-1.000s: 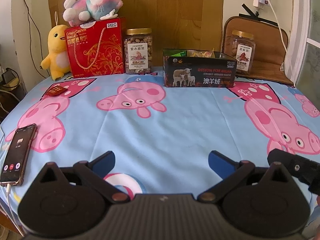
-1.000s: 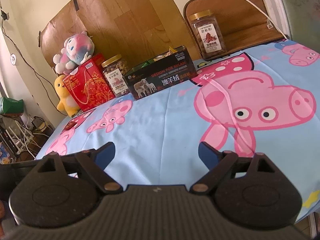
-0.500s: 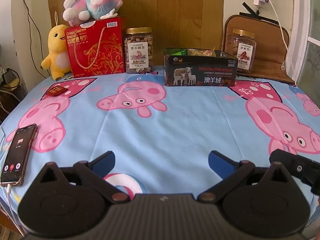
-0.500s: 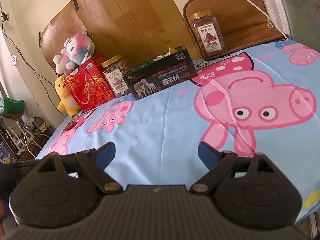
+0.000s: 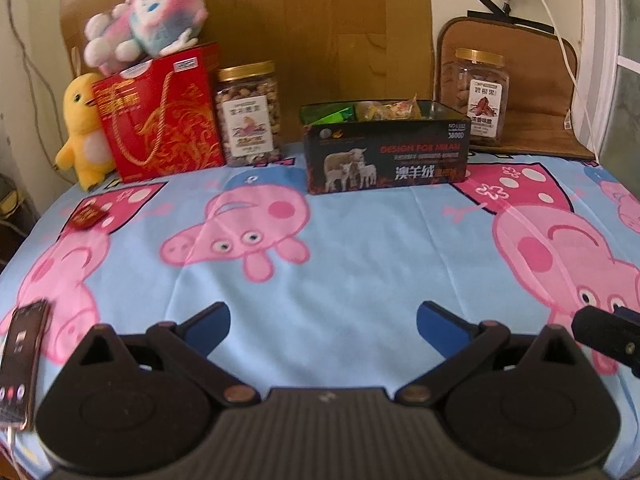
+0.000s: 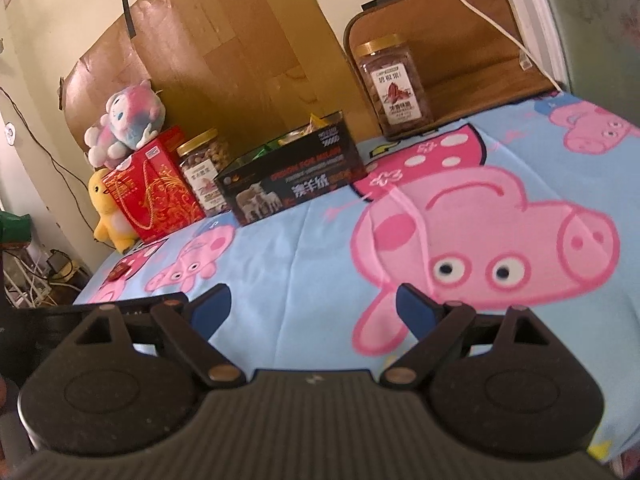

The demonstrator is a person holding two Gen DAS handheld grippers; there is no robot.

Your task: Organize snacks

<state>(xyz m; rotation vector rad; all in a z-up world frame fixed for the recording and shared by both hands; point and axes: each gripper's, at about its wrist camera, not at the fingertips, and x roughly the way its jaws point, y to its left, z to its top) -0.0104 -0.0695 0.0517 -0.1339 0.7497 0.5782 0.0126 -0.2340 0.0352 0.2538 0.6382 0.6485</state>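
A dark open box (image 5: 386, 156) with snack packets inside stands at the back middle of the table; it also shows in the right wrist view (image 6: 294, 178). A nut jar (image 5: 249, 114) stands left of it, next to a red gift box (image 5: 158, 114). A second jar (image 5: 482, 96) stands at the back right, also in the right wrist view (image 6: 394, 86). A small red packet (image 5: 86, 216) lies on the cloth at the left. My left gripper (image 5: 323, 322) is open and empty over the near edge. My right gripper (image 6: 314, 306) is open and empty, beside the left one.
A phone (image 5: 20, 360) lies at the near left edge. A yellow duck toy (image 5: 82, 132) and a pink plush (image 5: 146, 28) sit at the back left. A brown cushion (image 5: 520, 80) leans at the back right. The Peppa Pig cloth (image 5: 360, 248) covers the table.
Both grippers have tilted and moved a little forward toward the box; the scene looks slightly closer. Both stay open and empty.
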